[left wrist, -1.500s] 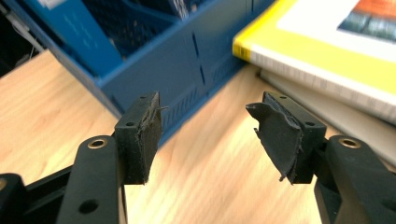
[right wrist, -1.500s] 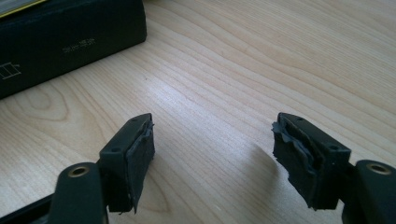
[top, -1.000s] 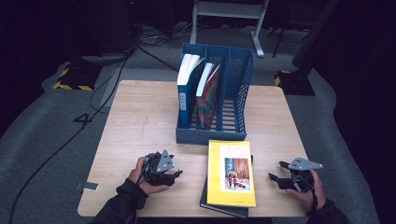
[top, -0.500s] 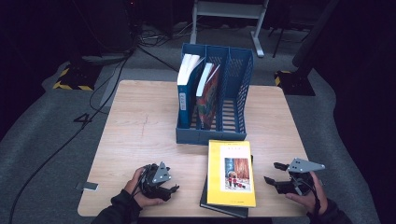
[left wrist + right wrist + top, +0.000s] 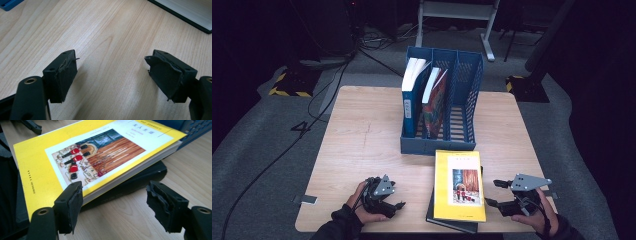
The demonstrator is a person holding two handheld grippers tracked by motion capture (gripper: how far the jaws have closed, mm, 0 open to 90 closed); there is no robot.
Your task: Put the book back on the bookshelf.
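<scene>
Yellow book [image 5: 460,185] lies on a black book [image 5: 451,223]; both tools gape empty (left [image 5: 398,206] just widened), right tool [image 5: 493,193] beside it.

A yellow book [image 5: 459,186] with a red-and-brown cover picture lies on a black book [image 5: 452,223], before the blue file rack [image 5: 438,145].

Rack [image 5: 439,145] sits mid-table [image 5: 362,135] with two books [image 5: 422,95] in it; in front, one book [image 5: 459,186] on another [image 5: 452,225], grippers either side.

High overhead view – two close tabletop [image 5: 362,145] views
</scene>
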